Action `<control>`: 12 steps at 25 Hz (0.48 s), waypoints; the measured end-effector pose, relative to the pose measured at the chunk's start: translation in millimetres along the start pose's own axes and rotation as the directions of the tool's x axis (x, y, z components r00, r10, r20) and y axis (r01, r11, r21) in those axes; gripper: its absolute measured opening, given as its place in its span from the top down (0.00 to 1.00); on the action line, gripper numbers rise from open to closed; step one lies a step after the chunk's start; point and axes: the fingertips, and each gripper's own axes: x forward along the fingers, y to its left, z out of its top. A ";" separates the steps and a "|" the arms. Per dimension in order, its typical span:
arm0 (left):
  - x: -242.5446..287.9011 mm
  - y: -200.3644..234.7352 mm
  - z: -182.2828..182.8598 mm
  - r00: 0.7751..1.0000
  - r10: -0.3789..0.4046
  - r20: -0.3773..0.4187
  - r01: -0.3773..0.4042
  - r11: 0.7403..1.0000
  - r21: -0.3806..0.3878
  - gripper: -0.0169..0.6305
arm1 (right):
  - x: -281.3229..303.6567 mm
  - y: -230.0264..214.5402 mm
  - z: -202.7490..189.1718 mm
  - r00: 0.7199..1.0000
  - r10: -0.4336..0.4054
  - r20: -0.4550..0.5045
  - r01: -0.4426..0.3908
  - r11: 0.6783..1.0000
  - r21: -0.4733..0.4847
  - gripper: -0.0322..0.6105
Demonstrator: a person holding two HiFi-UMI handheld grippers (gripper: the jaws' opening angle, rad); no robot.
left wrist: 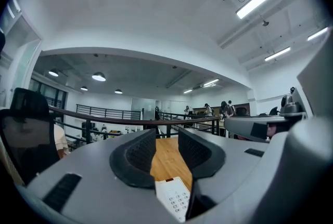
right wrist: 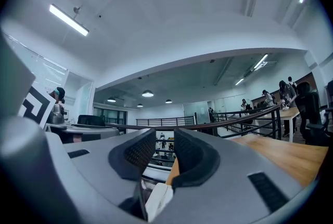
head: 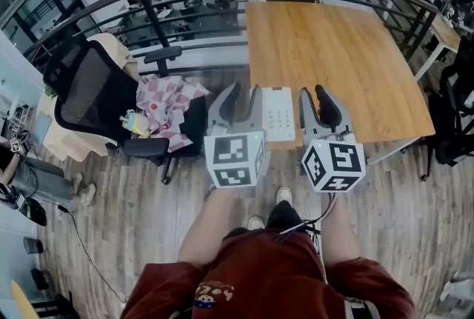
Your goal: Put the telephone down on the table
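- Wooden counter carries the telephone flat at its near edge, seemingly already set down.
- Left claw and right claw, half-closed, flank it, gripping nothing.

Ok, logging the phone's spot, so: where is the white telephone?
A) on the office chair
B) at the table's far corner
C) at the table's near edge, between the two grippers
C: the head view shows the telephone at the near edge of the table, between left gripper and right gripper.
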 end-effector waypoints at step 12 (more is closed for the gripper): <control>2.7 -7.3 -0.2 0.999 -0.035 0.011 0.035 0.999 0.008 0.93 | -0.7 -1.3 -0.7 0.999 -0.030 -0.014 0.030 0.999 -0.024 0.90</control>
